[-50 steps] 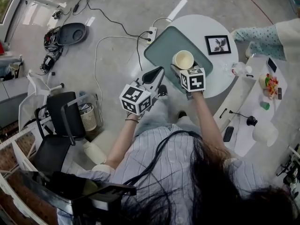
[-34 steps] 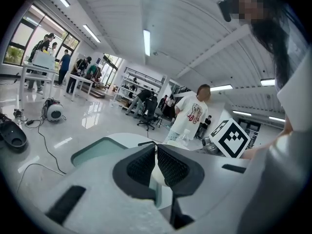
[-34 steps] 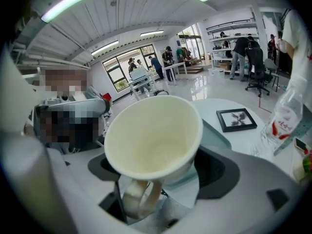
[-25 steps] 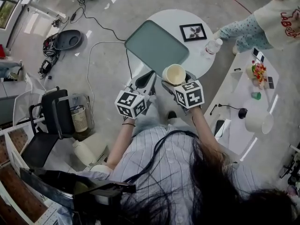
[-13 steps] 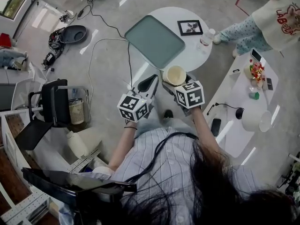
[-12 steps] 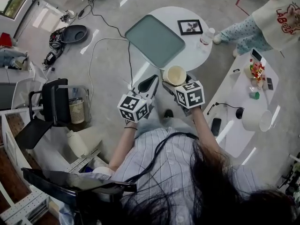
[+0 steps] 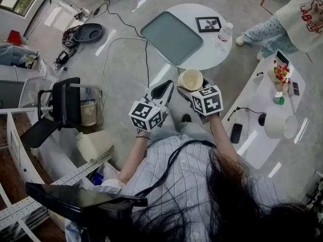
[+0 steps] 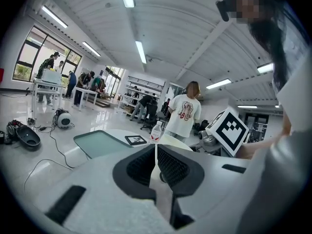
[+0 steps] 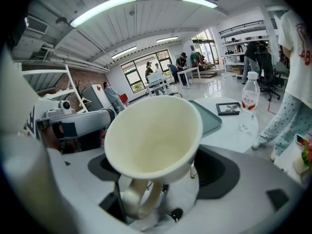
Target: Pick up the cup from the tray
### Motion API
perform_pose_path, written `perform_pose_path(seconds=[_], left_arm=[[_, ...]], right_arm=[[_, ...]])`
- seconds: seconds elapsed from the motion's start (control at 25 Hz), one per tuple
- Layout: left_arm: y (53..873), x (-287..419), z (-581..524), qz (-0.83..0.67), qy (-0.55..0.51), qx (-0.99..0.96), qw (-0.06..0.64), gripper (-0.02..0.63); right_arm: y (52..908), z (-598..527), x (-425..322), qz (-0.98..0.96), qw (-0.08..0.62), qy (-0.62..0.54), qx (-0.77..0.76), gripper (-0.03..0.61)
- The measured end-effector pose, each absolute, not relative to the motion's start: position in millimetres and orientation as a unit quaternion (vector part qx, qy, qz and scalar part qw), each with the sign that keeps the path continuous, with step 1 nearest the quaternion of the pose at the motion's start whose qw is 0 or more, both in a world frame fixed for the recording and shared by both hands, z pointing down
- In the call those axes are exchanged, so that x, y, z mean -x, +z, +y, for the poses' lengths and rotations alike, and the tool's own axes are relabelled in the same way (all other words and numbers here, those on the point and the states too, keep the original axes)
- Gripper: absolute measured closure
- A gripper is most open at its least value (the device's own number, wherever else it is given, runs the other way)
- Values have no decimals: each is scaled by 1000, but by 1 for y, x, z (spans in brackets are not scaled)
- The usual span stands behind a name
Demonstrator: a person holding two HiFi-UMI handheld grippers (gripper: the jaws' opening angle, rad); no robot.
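Note:
A cream cup (image 7: 190, 79) is held in my right gripper (image 7: 191, 89), off the table and close to the person's body. In the right gripper view the cup (image 9: 152, 136) fills the middle, mouth toward the camera, its handle pinched low between the jaws. The grey-green tray (image 7: 172, 37) lies bare on the round white table (image 7: 202, 59), well beyond the cup. My left gripper (image 7: 162, 91) hangs beside the right one, its jaws pressed together with nothing between them (image 8: 156, 167). The tray (image 8: 100, 143) also shows far off in the left gripper view.
A framed picture (image 7: 208, 24) and a water bottle (image 7: 224, 33) stand on the round table. A long white desk (image 7: 275, 110) with a phone and small items runs at the right. A black chair (image 7: 63, 107) and cables lie on the floor at left. Another person (image 7: 298, 14) stands at top right.
The right gripper has carried the cup off the tray and back toward the body. The head view has shifted, so the table now sits farther away. The left gripper stays alongside.

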State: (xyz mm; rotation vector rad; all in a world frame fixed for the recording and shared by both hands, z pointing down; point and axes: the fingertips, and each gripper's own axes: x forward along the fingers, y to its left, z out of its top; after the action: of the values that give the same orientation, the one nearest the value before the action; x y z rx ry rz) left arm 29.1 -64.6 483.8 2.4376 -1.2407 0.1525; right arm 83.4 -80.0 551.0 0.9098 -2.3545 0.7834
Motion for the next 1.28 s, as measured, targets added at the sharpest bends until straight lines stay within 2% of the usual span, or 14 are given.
perform_pose_path(seconds=[0.72, 1.28], left_arm=[[498, 2, -21, -433, 76, -871, 221, 598], [487, 85, 45, -419, 66, -882, 205, 598]], right_arm=[[546, -48, -57, -855, 235, 302, -350, 164], [534, 22, 11, -843, 223, 308, -379, 164]])
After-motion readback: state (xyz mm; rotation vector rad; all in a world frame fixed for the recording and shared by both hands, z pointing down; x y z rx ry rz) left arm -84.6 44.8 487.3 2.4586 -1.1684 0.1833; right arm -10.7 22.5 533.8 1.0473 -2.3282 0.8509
